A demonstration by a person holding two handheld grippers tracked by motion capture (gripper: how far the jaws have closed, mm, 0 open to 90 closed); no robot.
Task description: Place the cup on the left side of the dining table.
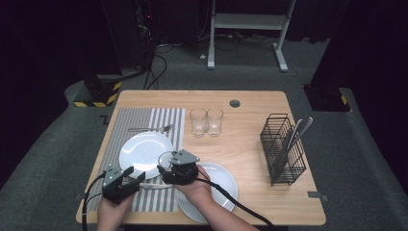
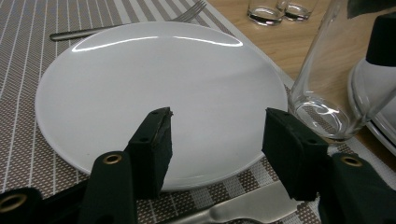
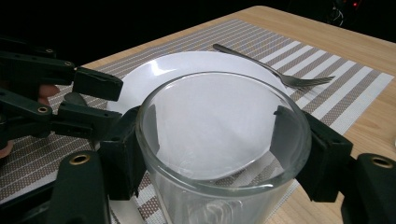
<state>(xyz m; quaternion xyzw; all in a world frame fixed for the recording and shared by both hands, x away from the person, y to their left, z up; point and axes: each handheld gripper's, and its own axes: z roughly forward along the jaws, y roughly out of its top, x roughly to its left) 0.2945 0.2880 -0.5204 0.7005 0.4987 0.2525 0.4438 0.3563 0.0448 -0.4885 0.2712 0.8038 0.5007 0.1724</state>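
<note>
From the high view, I hold the right gripper [image 1: 169,162] closed around a clear glass [image 1: 166,160] at the 4 o'clock edge of the white plate [image 1: 142,150] on the striped placemat [image 1: 125,130]. My left gripper [image 1: 136,178] sits at the plate's 6 o'clock, near the table's front edge, above a knife [image 1: 156,186] lying on the mat. A fork [image 1: 150,128] lies at the plate's 12 o'clock. A second plate [image 1: 223,185] sits under my right hand [image 1: 195,187]; two empty glasses [image 1: 206,121] stand at mid-table and a black wire rack [image 1: 283,149] with cutlery stands at 3 o'clock.

In the left gripper view, my jaws stand spread and empty over the near rim of the plate [image 2: 140,88], the knife [image 2: 243,210] just below them. The held glass [image 2: 327,88] stands at 2 o'clock, its base at the mat's edge.

In the right gripper view, my jaws pinch the glass [image 3: 219,140] from both sides just below its rim. The plate [image 3: 187,65] and fork [image 3: 275,70] lie beyond it, and the left gripper [image 3: 100,100] reaches in at 9 o'clock, jaws apart.
</note>
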